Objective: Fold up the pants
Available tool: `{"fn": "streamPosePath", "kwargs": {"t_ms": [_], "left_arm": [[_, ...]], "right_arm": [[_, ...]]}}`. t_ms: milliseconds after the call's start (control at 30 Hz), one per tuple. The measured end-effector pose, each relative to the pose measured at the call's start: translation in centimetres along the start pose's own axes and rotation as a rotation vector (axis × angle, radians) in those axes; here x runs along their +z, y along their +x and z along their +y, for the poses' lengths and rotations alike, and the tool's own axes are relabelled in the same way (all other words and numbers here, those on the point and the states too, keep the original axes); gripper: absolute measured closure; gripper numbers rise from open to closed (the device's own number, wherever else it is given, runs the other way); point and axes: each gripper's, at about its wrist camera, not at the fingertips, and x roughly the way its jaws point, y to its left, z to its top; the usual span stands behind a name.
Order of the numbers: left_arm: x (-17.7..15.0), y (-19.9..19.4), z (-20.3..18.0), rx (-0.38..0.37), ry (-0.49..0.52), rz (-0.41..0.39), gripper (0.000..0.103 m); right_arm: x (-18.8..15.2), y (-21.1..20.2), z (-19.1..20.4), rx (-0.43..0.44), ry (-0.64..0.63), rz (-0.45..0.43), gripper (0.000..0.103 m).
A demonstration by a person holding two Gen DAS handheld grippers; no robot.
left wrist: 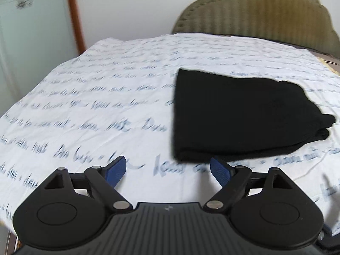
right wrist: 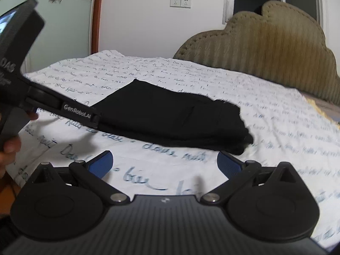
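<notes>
The black pants (left wrist: 240, 114) lie folded into a compact stack on the white sheet, right of centre in the left wrist view. My left gripper (left wrist: 169, 170) is open just in front of the stack's near edge, with nothing between its blue pads (left wrist: 116, 169). In the right wrist view the pants (right wrist: 174, 114) lie straight ahead, a little beyond my right gripper (right wrist: 165, 163), which stands wide open over bare sheet. The left gripper's black housing (right wrist: 19, 42) reaches in from the left of that view, held by a hand (right wrist: 8, 148), its side arm touching the stack's left end.
The bed sheet (left wrist: 95, 97) is white with blue handwriting print. An olive padded headboard (right wrist: 265, 48) rises behind the bed. A frosted glass door with flower stickers (right wrist: 63, 21) and a wooden frame (right wrist: 96, 14) stand at the far left; wall sockets (right wrist: 180, 2) are behind.
</notes>
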Motion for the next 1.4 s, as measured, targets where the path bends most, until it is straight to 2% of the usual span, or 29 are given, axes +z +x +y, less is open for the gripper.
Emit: {"fn": "streamPosePath", "kwargs": {"t_ms": [100,167,267,367,567,1200,1400], "left_arm": [[-1.4,0.5,0.8,0.013,-0.020,0.002,0.017],[-2.4,0.8,1.1,0.013,-0.031,-0.005,0.016],[-3.9,0.4,1.2,0.023,-0.025,-0.061,0.011],[-4.9,0.1,0.7,0.046,0.002,-0.098,0.009],[-4.9,0.1,0.8,0.044,-0.013,-0.098,0.009],[-5.0,0.1,0.8,0.040,-0.015,-0.100,0.008],[-4.6,-0.5,0.9,0.005,-0.022,-0.090,0.007]], "right_arm": [[-0.4,1.0,1.2,-0.048,0.016,-0.019,0.000],[-0.8,2.0,1.9,-0.093,0.030,0.005,0.000],[-2.1,3.5,2.5,-0.119,0.085,0.070,0.000],[-3.4,3.5,2.7,-0.140,0.104,0.018,0.000],[-3.4,3.7,2.0,-0.105,0.122,0.024,0.000],[-3.5,3.7,2.2,-0.106,0.115,0.014,0.000],[-3.1,2.8,1.9,-0.127,0.126,-0.018,0.000]]}}
